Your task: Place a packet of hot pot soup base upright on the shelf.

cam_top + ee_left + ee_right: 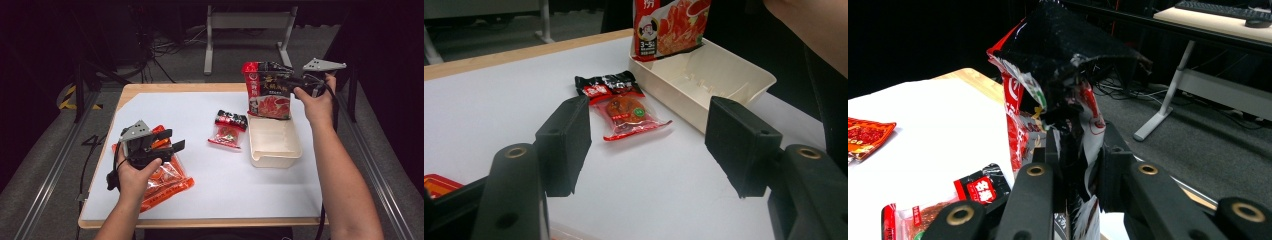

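Right gripper (295,82) clenched on the red pouch (268,90) by its top edge – hangs upright, bottom over the tray (275,141), likely for dropping in. Left gripper (167,141) released, empty, over the orange packet (167,180) – waiting.

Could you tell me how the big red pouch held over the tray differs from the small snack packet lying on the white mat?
The big red pouch stands upright, pinched at its edge by the right gripper, its lower end at the cream tray; the small snack packet lies flat and untouched on the mat. The pouch is far larger. The pouch is opaque and printed; the packet has a clear window showing its contents. Both are red with black tops.
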### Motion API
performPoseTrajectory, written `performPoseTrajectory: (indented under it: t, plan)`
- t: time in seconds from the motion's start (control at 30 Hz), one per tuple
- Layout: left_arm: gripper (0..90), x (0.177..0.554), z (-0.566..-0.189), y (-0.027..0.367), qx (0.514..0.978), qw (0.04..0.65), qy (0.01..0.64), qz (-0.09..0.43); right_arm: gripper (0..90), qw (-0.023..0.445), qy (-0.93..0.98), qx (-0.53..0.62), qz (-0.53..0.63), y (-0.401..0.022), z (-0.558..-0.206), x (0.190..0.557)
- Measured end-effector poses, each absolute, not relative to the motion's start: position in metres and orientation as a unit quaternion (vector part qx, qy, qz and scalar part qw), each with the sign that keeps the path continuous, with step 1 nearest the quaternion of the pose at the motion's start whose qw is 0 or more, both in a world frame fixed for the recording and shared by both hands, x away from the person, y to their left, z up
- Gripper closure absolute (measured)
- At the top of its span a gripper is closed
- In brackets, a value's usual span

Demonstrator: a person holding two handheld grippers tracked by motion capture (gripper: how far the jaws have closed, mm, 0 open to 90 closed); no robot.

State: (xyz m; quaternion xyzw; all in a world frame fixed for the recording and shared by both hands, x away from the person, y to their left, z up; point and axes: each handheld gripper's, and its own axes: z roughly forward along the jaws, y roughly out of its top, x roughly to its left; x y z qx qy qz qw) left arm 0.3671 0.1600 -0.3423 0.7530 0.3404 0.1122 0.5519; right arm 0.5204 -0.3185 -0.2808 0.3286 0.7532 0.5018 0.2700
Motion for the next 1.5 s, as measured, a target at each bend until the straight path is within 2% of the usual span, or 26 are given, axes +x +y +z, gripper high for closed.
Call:
performPoseTrajectory:
  t: [1.5]
  plan:
    - [35.7,0.369,-0.345,0.163,0.75,0.553,0.348,0.105,73.4,0.244,0.755,0.356,0.494,-0.315,-0.313,0.515]
